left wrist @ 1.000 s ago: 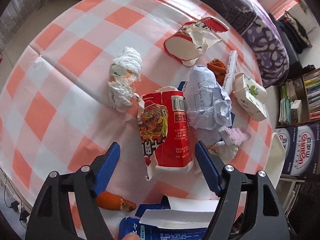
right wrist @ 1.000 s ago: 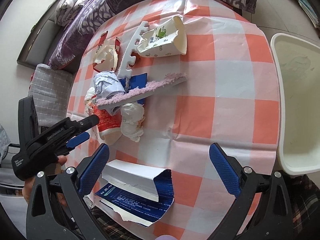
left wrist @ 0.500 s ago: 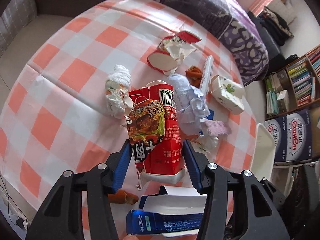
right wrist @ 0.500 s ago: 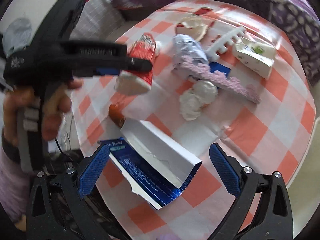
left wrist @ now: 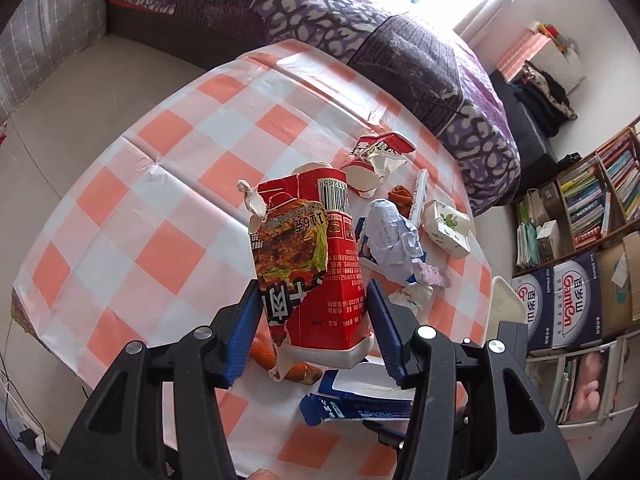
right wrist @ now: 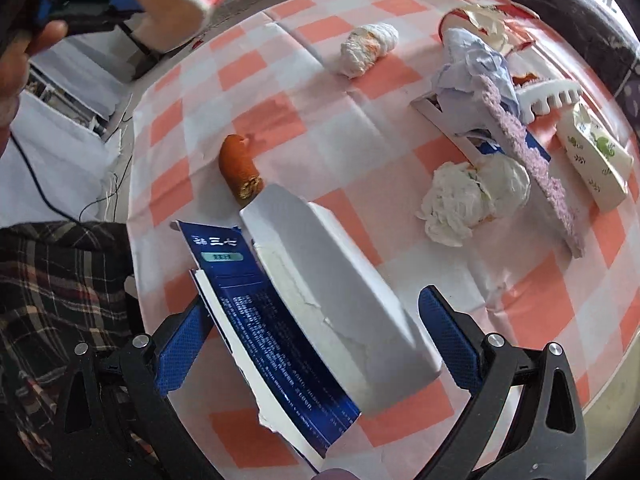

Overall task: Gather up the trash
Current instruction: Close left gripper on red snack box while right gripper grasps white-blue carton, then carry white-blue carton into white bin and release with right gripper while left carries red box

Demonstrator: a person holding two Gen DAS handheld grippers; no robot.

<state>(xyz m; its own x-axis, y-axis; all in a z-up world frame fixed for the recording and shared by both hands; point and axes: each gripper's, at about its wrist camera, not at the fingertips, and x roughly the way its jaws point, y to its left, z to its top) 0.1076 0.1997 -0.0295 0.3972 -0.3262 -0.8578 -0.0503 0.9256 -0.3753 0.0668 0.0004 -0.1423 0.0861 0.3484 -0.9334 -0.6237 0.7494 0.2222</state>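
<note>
1. The left hand-held gripper (left wrist: 312, 336) had its jaws spread around the red noodle carton (left wrist: 310, 264) a second ago, while the carton lay on the tabletop (left wrist: 168, 184). The jaws have since closed in, and now both blue pads press on the carton's lower sides.

2. The carton has left the cloth. In the left wrist view it stands upright between the pads with the tabletop far below it; in the right wrist view its pale base floats at 11 o'clock, above the table's edge.

3. For the task, I judge this as one piece secured and ready to carry off. A white bin (left wrist: 504, 308) shows at 4 o'clock in the left wrist view, beyond the tabletop's edge, and looks the likely drop point.

4. The right hand-held gripper (right wrist: 316, 340) has swung round over the torn blue-and-white box (right wrist: 304, 304). Its jaws are spread wide on either side of the box, and neither pad seems to touch it.

5. Pose: the left hand-held gripper points steeply down, held high. The right one also points steeply down, low over the box near the person's plaid sleeve (right wrist: 60, 280).

6. Left on the cloth: a sausage piece (right wrist: 240, 170) at the box's far end, a crumpled white wad (right wrist: 472, 200), a wrapped wad (right wrist: 368, 48), and a pile of crumpled paper and cartons at 2 o'clock.
</note>
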